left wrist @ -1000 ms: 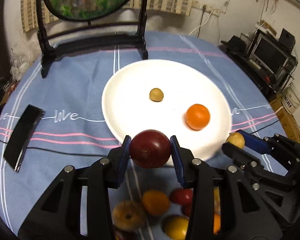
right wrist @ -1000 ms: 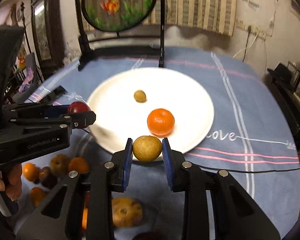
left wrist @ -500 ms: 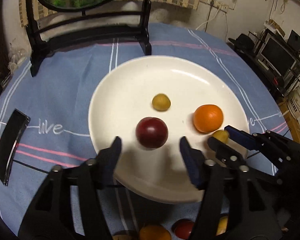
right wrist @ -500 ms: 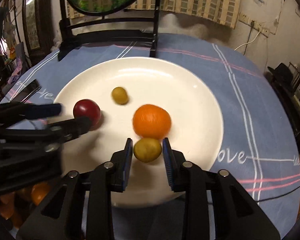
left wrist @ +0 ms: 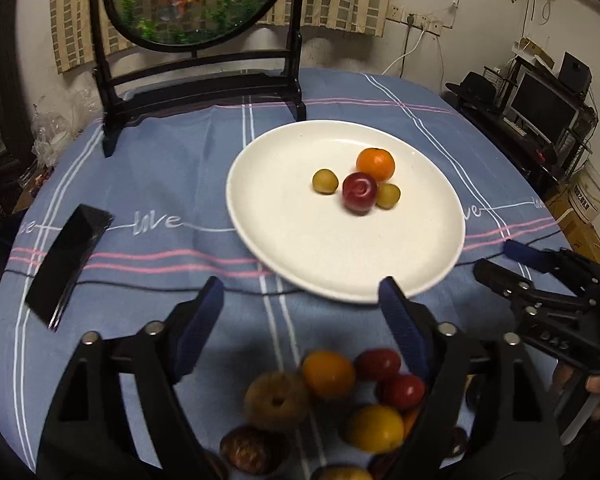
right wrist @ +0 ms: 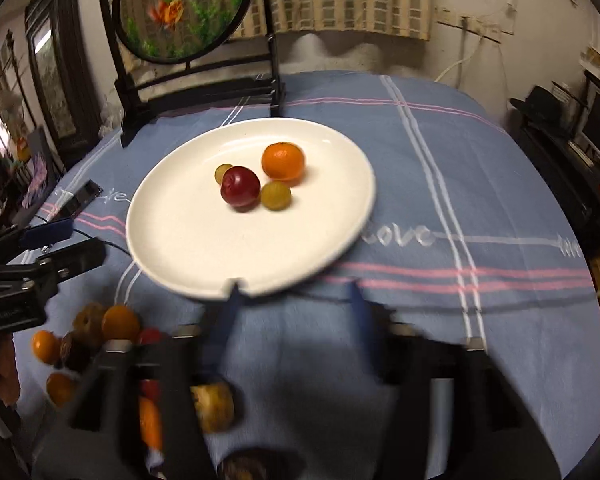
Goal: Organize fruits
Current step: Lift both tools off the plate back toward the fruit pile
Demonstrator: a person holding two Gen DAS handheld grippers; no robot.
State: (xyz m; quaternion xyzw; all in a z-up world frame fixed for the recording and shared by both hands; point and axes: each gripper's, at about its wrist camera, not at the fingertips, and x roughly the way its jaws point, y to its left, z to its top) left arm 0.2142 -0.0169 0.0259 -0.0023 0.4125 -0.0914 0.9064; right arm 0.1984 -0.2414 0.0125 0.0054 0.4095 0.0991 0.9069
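"love" on blue tablecloth (left wrist: 160,184)

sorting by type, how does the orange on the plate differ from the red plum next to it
The orange is bright orange with a matte skin; the red plum is dark red and glossy. The orange sits farther back on the plate, the plum nearer the grippers. The orange looks slightly bigger. Both are round, loose on the plate, and held by neither gripper.
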